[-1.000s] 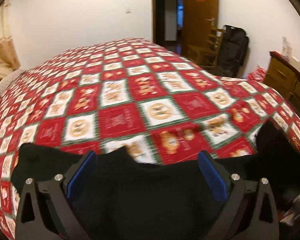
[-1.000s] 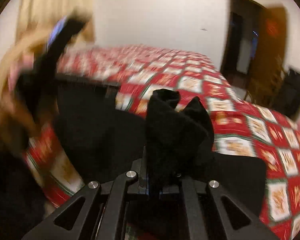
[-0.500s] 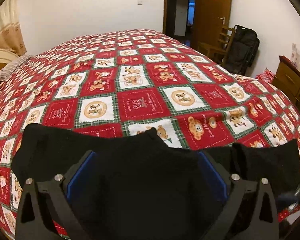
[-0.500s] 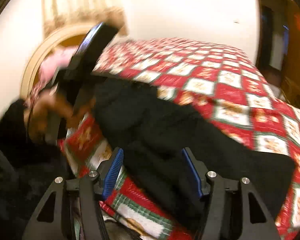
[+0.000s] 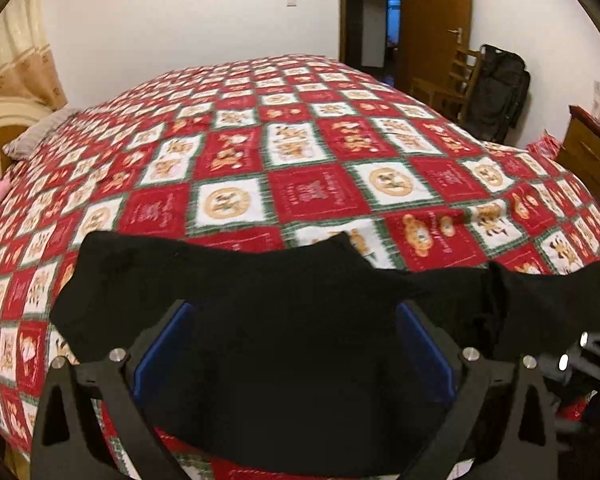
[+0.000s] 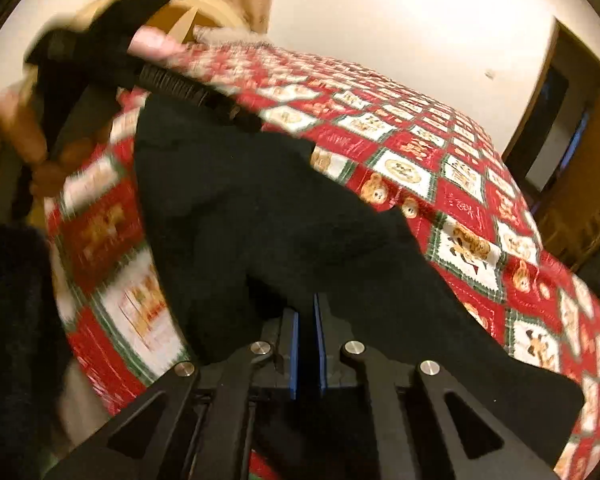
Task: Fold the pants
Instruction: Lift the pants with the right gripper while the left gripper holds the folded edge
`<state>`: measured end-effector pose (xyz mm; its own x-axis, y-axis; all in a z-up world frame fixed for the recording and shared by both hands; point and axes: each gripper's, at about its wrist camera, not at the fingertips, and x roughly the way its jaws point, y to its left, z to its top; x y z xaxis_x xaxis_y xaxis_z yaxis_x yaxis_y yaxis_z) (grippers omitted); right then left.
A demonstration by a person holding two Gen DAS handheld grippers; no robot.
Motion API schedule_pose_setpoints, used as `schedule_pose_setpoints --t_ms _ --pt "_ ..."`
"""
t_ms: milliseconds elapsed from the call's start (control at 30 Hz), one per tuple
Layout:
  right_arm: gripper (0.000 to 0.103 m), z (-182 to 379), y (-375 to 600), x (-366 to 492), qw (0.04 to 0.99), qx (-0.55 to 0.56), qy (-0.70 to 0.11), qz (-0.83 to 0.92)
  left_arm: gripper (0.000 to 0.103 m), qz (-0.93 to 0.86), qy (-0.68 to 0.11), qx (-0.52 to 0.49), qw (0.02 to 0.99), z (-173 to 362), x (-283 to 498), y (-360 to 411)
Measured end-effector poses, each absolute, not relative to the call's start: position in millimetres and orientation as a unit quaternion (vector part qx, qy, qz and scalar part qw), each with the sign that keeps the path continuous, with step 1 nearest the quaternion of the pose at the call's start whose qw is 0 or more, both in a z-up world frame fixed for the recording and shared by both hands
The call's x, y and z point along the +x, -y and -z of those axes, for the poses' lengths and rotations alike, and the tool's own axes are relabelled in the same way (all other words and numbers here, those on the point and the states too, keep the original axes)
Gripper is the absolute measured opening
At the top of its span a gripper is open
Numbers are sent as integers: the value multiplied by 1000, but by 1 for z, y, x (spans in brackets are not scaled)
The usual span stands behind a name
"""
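1. Pants (image 5: pixel 284 332) lie flat at the near edge of the bed (image 5: pixel 312 184).
2. My left gripper (image 5: pixel 296 344) is spread wide over them, grasping nothing.
3. My right gripper (image 6: pixel 307 344) is clenched; whether it pinches cloth, I cannot tell.
4. Step, as I judge it: regrasping. Next: lift one end and carry it across.
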<state>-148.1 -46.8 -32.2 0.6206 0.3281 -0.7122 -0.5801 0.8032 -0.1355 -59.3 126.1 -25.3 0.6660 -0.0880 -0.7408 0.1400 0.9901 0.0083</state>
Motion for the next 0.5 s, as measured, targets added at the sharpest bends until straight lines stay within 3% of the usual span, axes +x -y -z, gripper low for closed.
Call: schedule_pose_setpoints --t_ms 200,367,500 --pt "7 1 91 -138 892 -41 -346 -288 103 65 -401 10 914 22 -57 -133" --pt "7 -6 82 -156 874 -66 -345 -335 103 71 -400 18 913 22 -59 -127" --pt "7 28 60 -171 852 -81 -388 -343 103 77 -397 17 914 19 -60 -123"
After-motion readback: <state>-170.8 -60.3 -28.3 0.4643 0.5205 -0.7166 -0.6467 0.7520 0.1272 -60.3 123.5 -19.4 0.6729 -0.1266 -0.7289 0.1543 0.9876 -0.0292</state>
